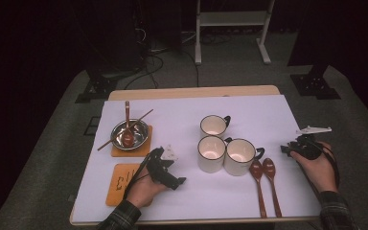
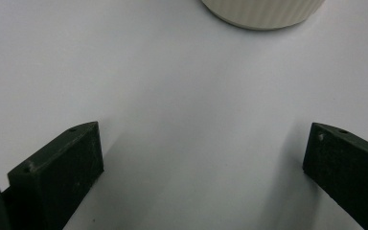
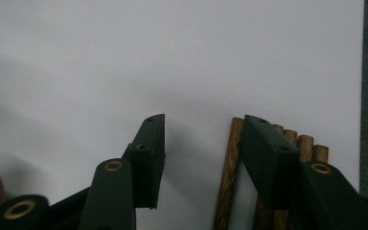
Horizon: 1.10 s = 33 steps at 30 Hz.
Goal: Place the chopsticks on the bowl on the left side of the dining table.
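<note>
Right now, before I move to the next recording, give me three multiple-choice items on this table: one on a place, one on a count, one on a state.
1. The metal bowl stands
A. on a wooden mat
B. inside a cup
C. on the floor

2. How many white cups stand on the table?
A. two
B. three
C. five

3. The fingers of the left gripper are
A. shut on a spoon
B. shut on a cup's handle
C. open, with nothing between them

Answers:
1 A: in the high view the mat's edges show around the bowl.
2 B: three black-rimmed cups cluster mid-table.
3 C: the left gripper view shows bare white tabletop between the spread fingers.
</note>
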Motion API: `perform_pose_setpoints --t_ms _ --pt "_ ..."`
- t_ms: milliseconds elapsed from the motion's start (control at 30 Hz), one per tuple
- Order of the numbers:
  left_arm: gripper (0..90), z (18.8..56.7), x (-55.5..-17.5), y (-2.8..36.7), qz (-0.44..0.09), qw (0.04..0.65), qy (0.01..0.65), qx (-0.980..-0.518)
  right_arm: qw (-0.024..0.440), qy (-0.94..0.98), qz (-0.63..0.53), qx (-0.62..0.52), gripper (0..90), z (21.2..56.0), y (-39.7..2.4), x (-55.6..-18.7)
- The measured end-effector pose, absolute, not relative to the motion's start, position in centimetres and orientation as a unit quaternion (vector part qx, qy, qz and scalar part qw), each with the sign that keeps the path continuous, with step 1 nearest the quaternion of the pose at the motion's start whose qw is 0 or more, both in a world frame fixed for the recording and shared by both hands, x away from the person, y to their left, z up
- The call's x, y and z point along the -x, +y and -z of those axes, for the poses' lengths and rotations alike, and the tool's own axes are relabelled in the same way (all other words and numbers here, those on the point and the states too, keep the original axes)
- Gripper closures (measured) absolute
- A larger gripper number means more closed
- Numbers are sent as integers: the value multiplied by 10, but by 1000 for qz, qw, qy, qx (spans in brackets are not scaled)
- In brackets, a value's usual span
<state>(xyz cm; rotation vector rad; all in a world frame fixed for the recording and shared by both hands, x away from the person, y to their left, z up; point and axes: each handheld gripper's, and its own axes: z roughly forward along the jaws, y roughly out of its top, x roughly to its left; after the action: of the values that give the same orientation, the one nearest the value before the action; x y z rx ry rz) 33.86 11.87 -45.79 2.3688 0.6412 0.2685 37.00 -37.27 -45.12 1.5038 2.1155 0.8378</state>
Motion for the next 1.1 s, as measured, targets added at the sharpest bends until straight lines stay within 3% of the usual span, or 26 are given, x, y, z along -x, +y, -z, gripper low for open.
perform_pose_setpoints --t_ms 700,1100 --pt "0 458 -339 119 -103 330 245 -906 195 739 -304 -569 789 450 -382 -385" --pt "0 458 -339 119 -103 330 245 -906 191 735 -307 -574 825 449 -383 -385"
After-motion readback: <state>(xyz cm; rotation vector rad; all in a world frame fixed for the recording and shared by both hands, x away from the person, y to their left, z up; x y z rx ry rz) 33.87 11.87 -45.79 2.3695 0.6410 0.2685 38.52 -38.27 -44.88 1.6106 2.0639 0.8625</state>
